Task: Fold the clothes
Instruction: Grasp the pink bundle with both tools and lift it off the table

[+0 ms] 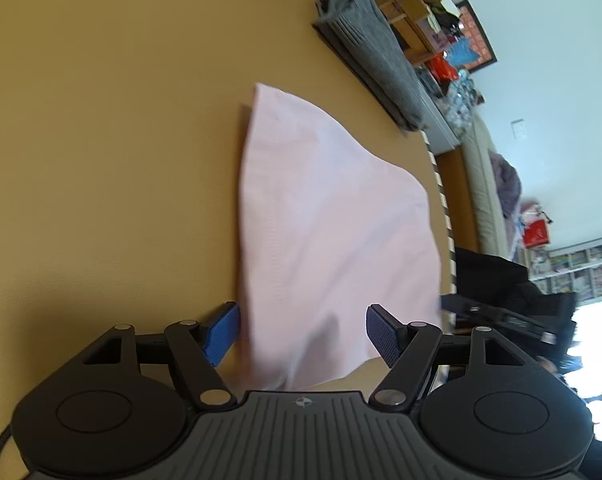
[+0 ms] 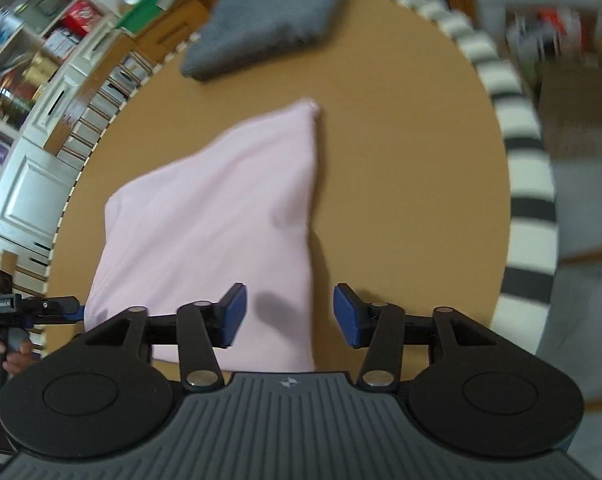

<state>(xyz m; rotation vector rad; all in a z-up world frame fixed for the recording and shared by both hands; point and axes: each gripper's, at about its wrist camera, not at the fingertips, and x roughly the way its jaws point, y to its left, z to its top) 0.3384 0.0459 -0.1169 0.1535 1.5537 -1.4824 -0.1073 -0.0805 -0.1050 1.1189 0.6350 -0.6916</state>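
The left gripper (image 1: 303, 334) stands released, its blue pads apart over the near end of the pink garment (image 1: 325, 224), neither pad pressing the cloth. From it the garment runs toward twelve o'clock, folded to a rough wedge that narrows to a far corner. The right gripper (image 2: 289, 314) is likewise released: its left pad hangs over the pink garment (image 2: 217, 216), its right pad over bare table (image 2: 401, 184), with the cloth's right edge between them. Open tabletop lies from one to three o'clock of the right gripper, up to the striped table rim (image 2: 529, 184). Farther off, at eleven o'clock, a folded grey garment (image 2: 269, 20) lies near the far edge, well apart from the pink one.
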